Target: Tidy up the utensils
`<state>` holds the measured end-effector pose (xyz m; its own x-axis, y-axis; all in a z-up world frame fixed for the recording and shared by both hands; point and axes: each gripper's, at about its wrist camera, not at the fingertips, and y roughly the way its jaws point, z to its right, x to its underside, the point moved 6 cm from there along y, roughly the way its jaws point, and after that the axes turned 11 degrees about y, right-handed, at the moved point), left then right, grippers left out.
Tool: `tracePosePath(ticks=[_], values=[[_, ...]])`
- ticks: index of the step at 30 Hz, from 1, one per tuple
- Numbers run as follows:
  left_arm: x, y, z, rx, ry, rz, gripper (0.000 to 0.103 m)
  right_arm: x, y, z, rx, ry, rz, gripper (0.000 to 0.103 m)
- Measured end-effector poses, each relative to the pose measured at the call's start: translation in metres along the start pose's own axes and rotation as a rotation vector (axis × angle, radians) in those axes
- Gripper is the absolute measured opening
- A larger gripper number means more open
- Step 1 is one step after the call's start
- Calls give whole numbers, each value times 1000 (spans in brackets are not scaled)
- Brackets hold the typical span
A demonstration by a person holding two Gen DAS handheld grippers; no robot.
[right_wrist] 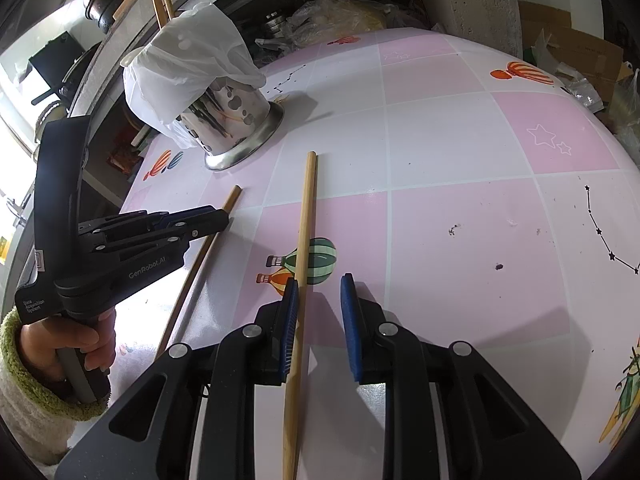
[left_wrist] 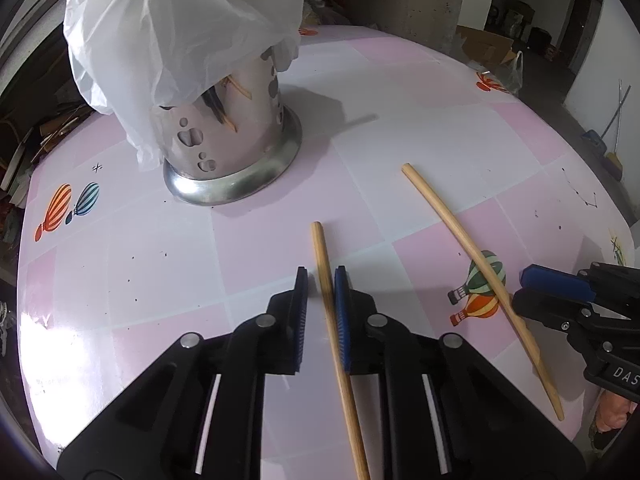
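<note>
Fingers: both pairs are standing apart, each with a chopstick lying between them, and neither is squeezing yet.
Left gripper point(left_wrist: 321, 304): its fingers are sitting on either side of the near chopstick point(left_wrist: 325, 276). The stick is lying flat on the table, touching or almost touching the blue pad point(left_wrist: 341, 312) on one side, with a gap on the other side.
Right gripper point(right_wrist: 320, 312): its fingers are spread wider. The far chopstick point(right_wrist: 306, 216) is lying close against one blue pad point(right_wrist: 289, 320), and the other pad is well apart from it.
Holder: the shiny metal chopstick holder point(left_wrist: 236, 136) is standing ahead of the fingers, past the tips of both sticks. A white plastic bag point(left_wrist: 180, 24) is covering its top.
Table: the pink checked tablecloth point(right_wrist: 460, 152) is under everything.
Step in hand: it looks like picking up the two loose chopsticks, one in each gripper.
Next move: each pair of fingers probably needs to squeeze onto its stick, lift it, and carry it forward to the holder. The bag may be getting in the way of the opening.
</note>
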<state>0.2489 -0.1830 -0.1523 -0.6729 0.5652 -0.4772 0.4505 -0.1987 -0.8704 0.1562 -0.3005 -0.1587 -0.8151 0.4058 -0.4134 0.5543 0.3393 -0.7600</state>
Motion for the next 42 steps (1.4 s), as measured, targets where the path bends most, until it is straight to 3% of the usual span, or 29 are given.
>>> tracePosePath(ticks=[17,28,42], values=[[-3,-20,-14,39,-77,60,5,0,0,0,0,-1,0,22],[-9,-61,-27,98,-149,165,5,-1,0,0,-3,2,0,22],[-3,-128,-55,110,-217,312,5,-1,0,0,-2,1,0,22]])
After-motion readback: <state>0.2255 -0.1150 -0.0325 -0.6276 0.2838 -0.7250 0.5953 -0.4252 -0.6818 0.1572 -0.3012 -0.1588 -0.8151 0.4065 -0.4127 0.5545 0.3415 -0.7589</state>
